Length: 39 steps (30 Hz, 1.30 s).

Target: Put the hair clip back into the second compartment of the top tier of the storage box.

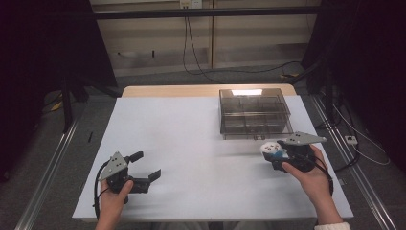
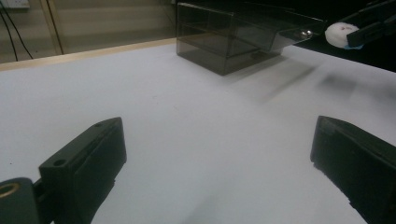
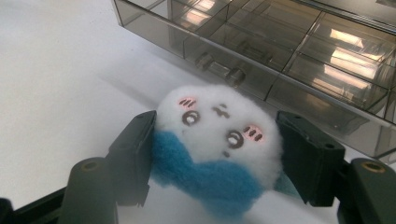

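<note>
Both jaws of the right gripper (image 3: pixel 215 154) press against the sides of a white plush toy (image 3: pixel 217 140) with a blue scarf, holding it just above the white table (image 1: pixel 191 139), close in front of the smoky clear compartment box (image 1: pixel 255 113). At the near left corner, the left gripper (image 1: pixel 146 168) rests low over the table with its jaws spread wide and nothing between them. The box stands at the table's far right, well apart from the left gripper.

White table (image 1: pixel 191 143) on grey floor (image 1: pixel 72 143); pale wall panels (image 1: pixel 153 43) behind; dark curtains (image 1: pixel 43 48) flanking.
</note>
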Motion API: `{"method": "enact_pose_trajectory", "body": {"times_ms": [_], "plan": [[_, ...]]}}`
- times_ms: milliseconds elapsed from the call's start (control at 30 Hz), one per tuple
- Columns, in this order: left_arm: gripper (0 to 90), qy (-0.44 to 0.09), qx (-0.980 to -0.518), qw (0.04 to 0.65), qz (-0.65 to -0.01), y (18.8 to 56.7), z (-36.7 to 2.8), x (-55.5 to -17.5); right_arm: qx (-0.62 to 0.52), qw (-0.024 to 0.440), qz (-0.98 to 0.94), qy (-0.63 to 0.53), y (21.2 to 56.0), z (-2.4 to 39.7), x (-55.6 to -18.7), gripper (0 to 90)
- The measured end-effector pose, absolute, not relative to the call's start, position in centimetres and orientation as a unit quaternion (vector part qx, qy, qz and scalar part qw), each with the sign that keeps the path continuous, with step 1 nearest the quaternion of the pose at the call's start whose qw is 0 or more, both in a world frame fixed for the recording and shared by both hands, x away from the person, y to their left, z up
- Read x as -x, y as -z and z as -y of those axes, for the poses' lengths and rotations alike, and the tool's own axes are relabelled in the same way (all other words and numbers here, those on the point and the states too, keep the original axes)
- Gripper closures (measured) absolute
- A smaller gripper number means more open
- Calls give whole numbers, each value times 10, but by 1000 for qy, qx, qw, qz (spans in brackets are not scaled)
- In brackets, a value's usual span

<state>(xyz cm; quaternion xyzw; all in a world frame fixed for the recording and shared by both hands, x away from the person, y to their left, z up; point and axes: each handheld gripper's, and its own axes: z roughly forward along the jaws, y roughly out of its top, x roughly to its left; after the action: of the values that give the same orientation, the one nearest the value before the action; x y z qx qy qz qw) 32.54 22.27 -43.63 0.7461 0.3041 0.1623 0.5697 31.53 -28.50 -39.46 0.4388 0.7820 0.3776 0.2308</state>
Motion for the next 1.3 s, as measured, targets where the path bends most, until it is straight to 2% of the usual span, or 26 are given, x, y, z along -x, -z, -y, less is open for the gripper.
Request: {"method": "enact_pose_trajectory", "body": {"times_ms": [1300], "plan": [[35, -159, -743, 574, -306, 436, -220, -327, -442, 229, -781, -377, 372, 279, -321, 316]]}}
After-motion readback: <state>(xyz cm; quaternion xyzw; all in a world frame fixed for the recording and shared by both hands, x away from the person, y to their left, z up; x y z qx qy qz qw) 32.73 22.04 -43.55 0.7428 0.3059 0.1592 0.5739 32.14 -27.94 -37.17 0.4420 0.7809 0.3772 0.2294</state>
